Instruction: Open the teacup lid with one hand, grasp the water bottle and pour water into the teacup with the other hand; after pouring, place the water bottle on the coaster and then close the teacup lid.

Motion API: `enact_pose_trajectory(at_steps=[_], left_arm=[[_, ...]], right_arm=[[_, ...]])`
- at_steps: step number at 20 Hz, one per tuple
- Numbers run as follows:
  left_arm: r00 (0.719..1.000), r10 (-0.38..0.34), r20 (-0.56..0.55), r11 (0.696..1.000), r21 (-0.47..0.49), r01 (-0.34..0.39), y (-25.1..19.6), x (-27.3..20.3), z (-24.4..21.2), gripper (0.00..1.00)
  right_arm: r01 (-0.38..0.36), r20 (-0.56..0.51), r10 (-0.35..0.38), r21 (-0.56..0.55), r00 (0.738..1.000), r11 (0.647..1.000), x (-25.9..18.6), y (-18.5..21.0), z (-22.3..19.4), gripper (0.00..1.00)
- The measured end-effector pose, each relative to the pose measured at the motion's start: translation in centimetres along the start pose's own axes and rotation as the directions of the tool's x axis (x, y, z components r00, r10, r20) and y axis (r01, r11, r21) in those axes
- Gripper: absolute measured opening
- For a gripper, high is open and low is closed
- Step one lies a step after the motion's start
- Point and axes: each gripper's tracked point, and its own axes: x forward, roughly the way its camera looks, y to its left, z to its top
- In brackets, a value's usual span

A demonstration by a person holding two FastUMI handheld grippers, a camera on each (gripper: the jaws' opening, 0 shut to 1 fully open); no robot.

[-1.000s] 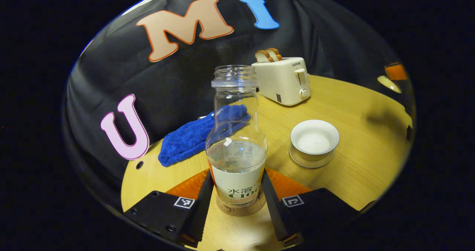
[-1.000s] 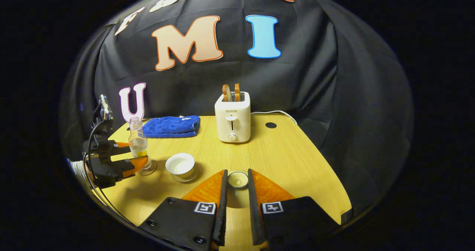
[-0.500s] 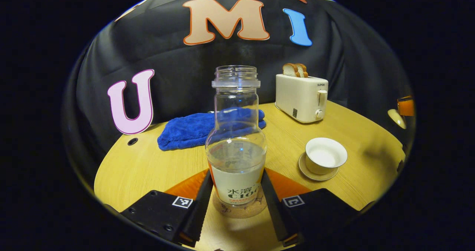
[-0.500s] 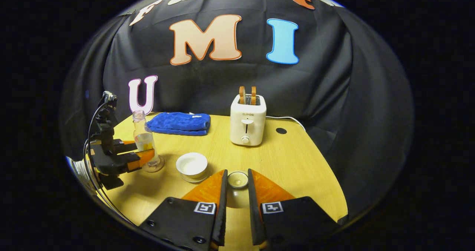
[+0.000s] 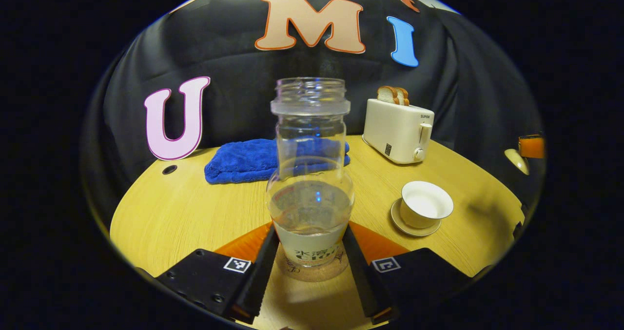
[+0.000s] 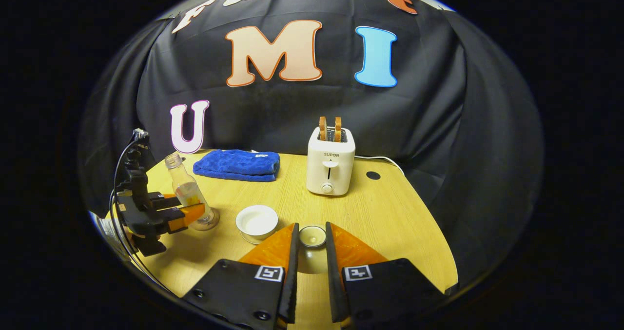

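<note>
Here, in the left gripper view, the left gripper (image 5: 308, 266) clamps both fingers on the lower body of the water bottle (image 5: 310, 184), uncapped and partly full, its base over the cork coaster (image 5: 312, 271); contact with the coaster cannot be told. The bottle's label carries printed characters, partly hidden. To the right sits the open teacup (image 5: 426, 204) on its saucer (image 5: 400, 220). Behind stand a blue towel (image 5: 239, 159) and a cream toaster (image 5: 397, 130) marked "SUPOR", bread in its slots.

In the right gripper view, the right gripper (image 6: 310, 244) pinches the teacup lid (image 6: 312, 235) above the table (image 6: 390, 208).
</note>
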Motion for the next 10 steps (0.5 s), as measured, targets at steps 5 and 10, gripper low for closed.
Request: enact_pose_trajectory(at_steps=[5,10], left_arm=[[1.0,-0.008,-0.004,1.0,0.006,0.008,-0.1,-0.2,0.1,0.75],[1.0,0.011,0.023,1.0,0.006,-0.011,0.0,-2.1,1.2,0.99]], right_arm=[[-0.016,-0.001,0.016,-0.005,1.0,1.0,0.3,0.7,0.1,0.34],[-0.047,0.003,0.047,0.016,0.999,0.999,1.3,2.1,0.5,0.34]])
